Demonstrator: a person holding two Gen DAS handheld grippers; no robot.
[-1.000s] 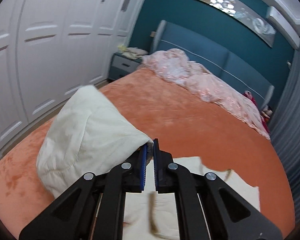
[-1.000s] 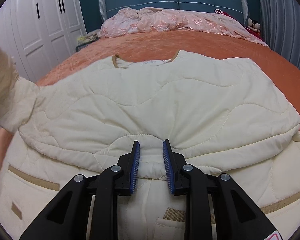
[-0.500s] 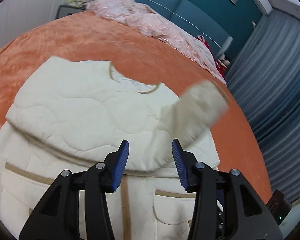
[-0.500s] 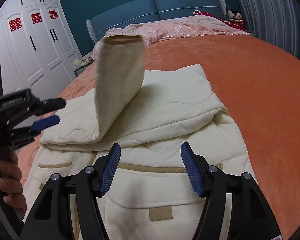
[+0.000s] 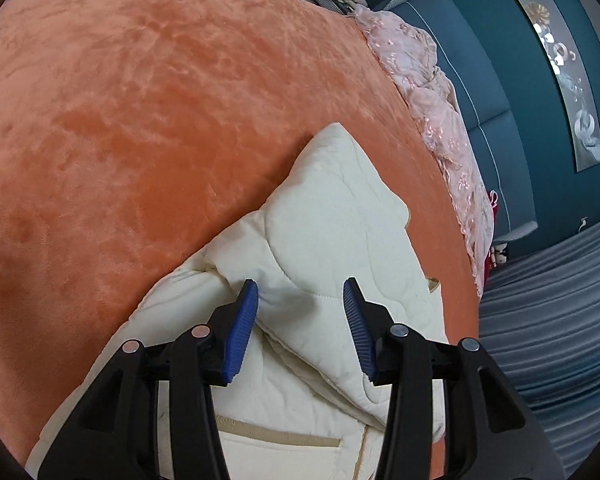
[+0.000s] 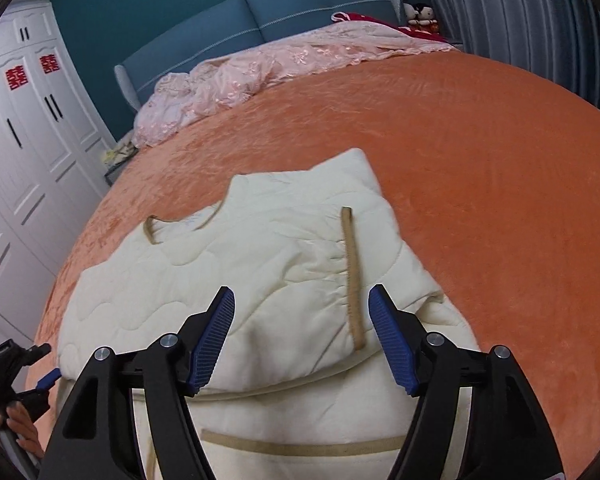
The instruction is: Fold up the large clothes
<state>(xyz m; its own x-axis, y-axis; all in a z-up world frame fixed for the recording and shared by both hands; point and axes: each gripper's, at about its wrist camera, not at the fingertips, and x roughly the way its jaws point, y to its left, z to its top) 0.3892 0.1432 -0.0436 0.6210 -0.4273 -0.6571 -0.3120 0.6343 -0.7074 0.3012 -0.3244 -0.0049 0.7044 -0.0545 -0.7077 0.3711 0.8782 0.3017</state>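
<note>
A cream quilted jacket (image 6: 260, 264) lies on the orange bedspread (image 6: 480, 152), nearer the foot of the bed than the headboard, with broad bare cover on either side of it; its collar, edged in tan, opens towards the headboard, and both sleeves are folded in across the chest. The uppermost sleeve (image 6: 300, 280) ends in a gathered cuff with a tan band (image 6: 352, 280) that runs along the body towards the hem; below the folded sleeves a tan pocket trim crosses the lower front.

The right gripper (image 6: 302, 332) hangs above the lower part of that sleeve; its blue-padded jaws stand well apart, having just been opening, and they press on nothing (the cloth only shows in the gap between them). The left gripper (image 5: 300, 328) is over the jacket's edge on the wardrobe side, where the fold of the shoulder makes a pale point against the orange; its jaws are also parted, one blue pad (image 5: 240, 328) close to a ridge of the fold, though whether it touches I cannot tell; nothing is clamped. From the right wrist view, that gripper shows at the lower left corner, a person's fingers wrapped around its handle.

At the head end a pink lace coverlet (image 6: 260, 68) is bunched along the blue padded headboard (image 6: 260, 20); white wardrobe doors (image 6: 32, 152) stand to one side, grey curtains (image 6: 520, 20) to the other.
</note>
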